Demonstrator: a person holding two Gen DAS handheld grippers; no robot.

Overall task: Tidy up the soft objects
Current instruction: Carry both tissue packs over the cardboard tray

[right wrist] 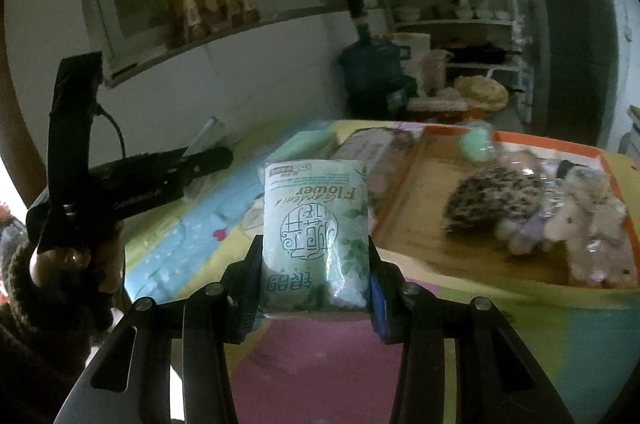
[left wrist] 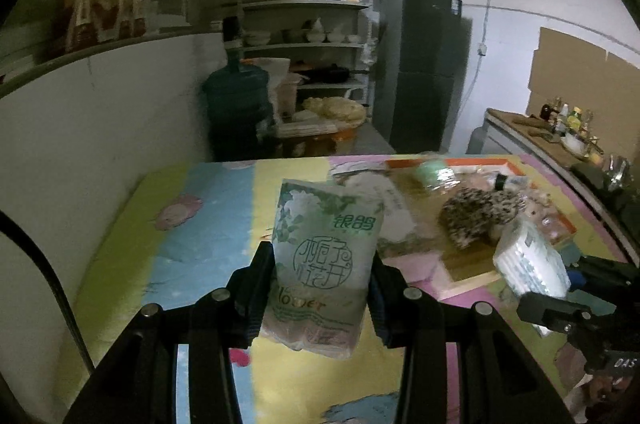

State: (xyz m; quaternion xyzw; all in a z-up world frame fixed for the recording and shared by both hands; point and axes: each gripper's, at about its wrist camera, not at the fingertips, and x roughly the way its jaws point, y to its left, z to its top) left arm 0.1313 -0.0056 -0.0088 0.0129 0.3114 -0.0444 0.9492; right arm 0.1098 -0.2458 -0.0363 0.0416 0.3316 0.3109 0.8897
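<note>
Green tissue packs (left wrist: pixel 326 256) (right wrist: pixel 316 236) apparently clamped btwn both grippers' fingers.

Home kitchen indicated: crockery-laden shelves (left wrist: pixel 306 3) at upper centre, fridge (left wrist: pixel 420 63) seen right, water jug (left wrist: pixel 236 103) beside.

Green floral tissue pack (left wrist: pixel 326 256) (white lettering), speckled hedgehog toy (left wrist: pixel 478 216).

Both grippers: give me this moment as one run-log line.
left gripper: shut on tissue pack | right gripper: shut on second tissue pack | both lifted over table
</note>
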